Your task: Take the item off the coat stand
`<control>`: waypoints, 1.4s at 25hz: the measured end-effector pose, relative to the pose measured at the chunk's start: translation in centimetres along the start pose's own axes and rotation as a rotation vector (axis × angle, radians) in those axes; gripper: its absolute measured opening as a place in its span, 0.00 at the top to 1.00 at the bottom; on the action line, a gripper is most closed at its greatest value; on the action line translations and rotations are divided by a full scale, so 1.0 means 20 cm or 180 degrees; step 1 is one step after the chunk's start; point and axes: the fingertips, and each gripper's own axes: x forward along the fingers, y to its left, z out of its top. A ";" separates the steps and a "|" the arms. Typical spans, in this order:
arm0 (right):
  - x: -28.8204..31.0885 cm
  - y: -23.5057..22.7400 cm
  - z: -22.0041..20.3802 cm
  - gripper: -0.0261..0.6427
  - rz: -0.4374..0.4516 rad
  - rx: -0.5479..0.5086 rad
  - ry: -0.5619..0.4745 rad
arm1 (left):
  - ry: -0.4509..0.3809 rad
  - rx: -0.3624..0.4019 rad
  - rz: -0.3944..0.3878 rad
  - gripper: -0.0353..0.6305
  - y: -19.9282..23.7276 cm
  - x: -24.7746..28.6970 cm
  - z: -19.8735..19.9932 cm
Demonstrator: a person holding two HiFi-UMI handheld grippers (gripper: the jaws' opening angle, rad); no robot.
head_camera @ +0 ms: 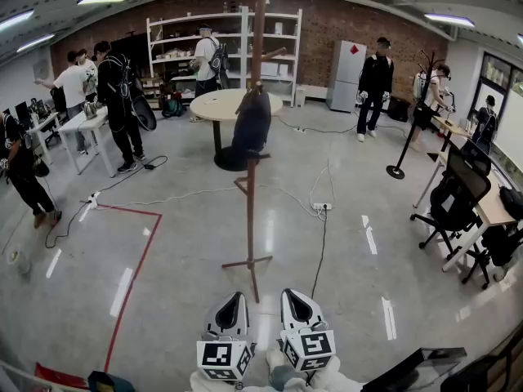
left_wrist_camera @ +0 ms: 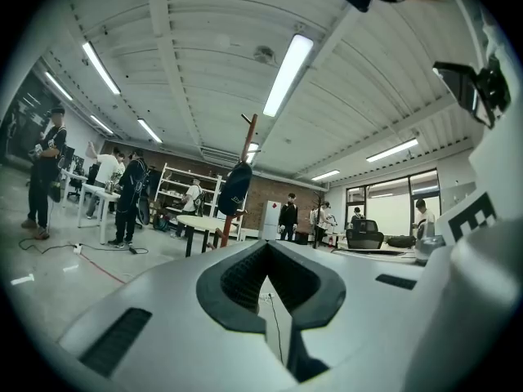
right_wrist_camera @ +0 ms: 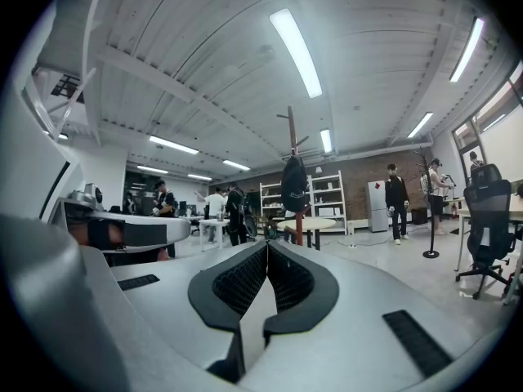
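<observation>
In the head view, the coat stand point(head_camera: 250, 188) rises in the middle of the frame from the grey floor point(head_camera: 359, 300). The dark item point(head_camera: 251, 127) hangs on it about halfway up. The left gripper point(head_camera: 235, 296) and the right gripper point(head_camera: 291, 293) sit side by side at the bottom centre, well short of the stand.

In the left gripper view, the fingers point(left_wrist_camera: 242, 276) are pressed together with nothing between them. The item point(left_wrist_camera: 235, 188) hangs on the stand point(left_wrist_camera: 248, 137) just above centre.

In the right gripper view, the fingers point(right_wrist_camera: 238, 281) are likewise pressed together and empty. The item point(right_wrist_camera: 293, 184) hangs on the stand point(right_wrist_camera: 292, 133) straight beyond the fingertips.
</observation>
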 end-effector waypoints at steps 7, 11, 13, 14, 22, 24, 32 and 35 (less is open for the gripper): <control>0.11 -0.01 0.03 0.94 0.0059 0.0015 -0.0057 | -0.0002 0.0034 0.0071 0.95 0.06 0.08 0.01; 0.18 -0.06 0.05 0.94 0.0090 0.0054 -0.0073 | 0.0023 0.0016 0.0088 0.95 0.06 0.16 0.00; 0.22 -0.07 0.07 0.94 0.0109 0.0052 -0.0088 | 0.0024 0.0024 0.0093 0.95 0.07 0.19 0.01; 0.23 -0.07 0.07 0.94 0.0121 0.0050 -0.0091 | 0.0023 0.0027 0.0103 0.95 0.07 0.20 0.01; 0.39 -0.17 0.10 0.94 0.0225 0.0064 -0.0088 | 0.0041 0.0045 0.0200 0.95 0.09 0.37 0.02; 0.44 -0.21 0.10 0.94 0.0255 0.0068 -0.0084 | 0.0057 0.0045 0.0217 0.95 0.09 0.42 0.01; 0.61 -0.34 0.08 0.94 0.0332 0.0096 -0.0010 | 0.0109 0.0065 0.0255 0.95 0.09 0.63 -0.01; 0.68 -0.39 0.08 0.94 0.0333 0.0103 -0.0003 | 0.0127 0.0081 0.0268 0.95 0.10 0.71 -0.01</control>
